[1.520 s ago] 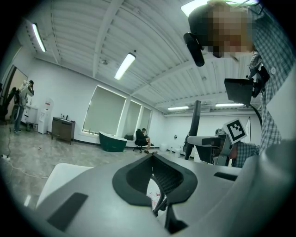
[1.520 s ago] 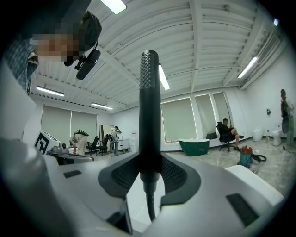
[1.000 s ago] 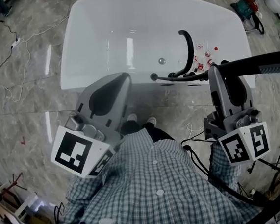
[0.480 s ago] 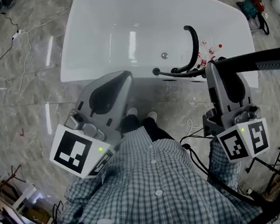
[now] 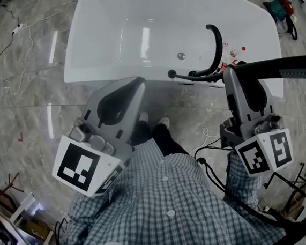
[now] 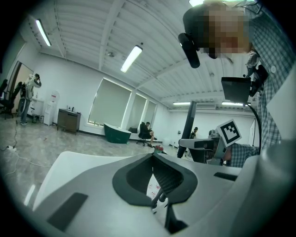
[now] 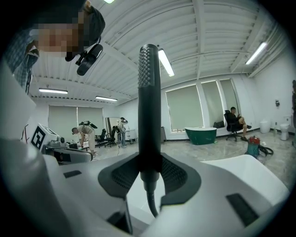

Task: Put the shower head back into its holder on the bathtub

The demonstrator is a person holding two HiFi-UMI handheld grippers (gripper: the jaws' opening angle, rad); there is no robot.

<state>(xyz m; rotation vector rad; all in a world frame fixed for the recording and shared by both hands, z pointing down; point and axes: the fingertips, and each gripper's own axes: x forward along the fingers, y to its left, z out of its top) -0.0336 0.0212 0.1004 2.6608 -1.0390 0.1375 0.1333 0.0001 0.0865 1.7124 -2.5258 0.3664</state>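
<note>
Near the bathtub (image 5: 132, 19), shower head (image 5: 282, 67) runs sideways, pointing right.

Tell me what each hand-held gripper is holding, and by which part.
Right hand-held gripper: black shower head, gripped at its handle's base near the hose. Left hand-held gripper: nothing.

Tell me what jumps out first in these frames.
The black shower head stands out first, clamped in the right gripper and rising straight up in that gripper's view. Next comes the white bathtub across the top of the head view, a curved black spout on its near rim. The left gripper is shut and empty at left.
</note>
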